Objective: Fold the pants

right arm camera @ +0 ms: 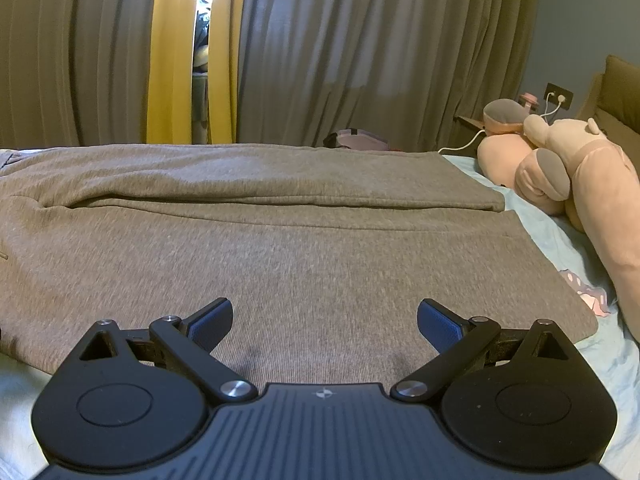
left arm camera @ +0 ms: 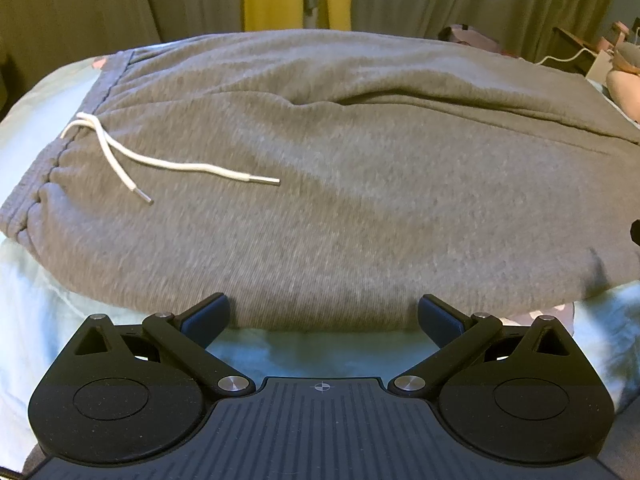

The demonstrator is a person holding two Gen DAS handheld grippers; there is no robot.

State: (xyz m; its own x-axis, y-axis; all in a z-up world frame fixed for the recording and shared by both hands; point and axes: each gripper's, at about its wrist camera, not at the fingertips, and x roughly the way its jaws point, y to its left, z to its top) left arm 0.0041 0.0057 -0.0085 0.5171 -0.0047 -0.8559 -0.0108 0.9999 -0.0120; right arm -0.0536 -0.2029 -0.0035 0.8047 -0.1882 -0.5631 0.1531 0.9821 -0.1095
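Grey sweatpants (left arm camera: 340, 168) lie flat across the bed, waistband at the left with a white drawstring (left arm camera: 160, 160) trailing over the cloth. My left gripper (left arm camera: 323, 314) is open at the near edge of the pants, its fingers spread wide with nothing between them. In the right wrist view the pant legs (right arm camera: 280, 248) stretch to the right, one leg lying beyond the other with a fold line between. My right gripper (right arm camera: 325, 320) hovers open over the near leg, holding nothing.
A pale blue bedsheet (left arm camera: 48, 320) covers the bed under the pants. Pink plush toys (right arm camera: 560, 168) lie at the right end of the bed. Grey and yellow curtains (right arm camera: 320, 48) hang behind. A white cable (right arm camera: 464, 142) runs to a wall socket.
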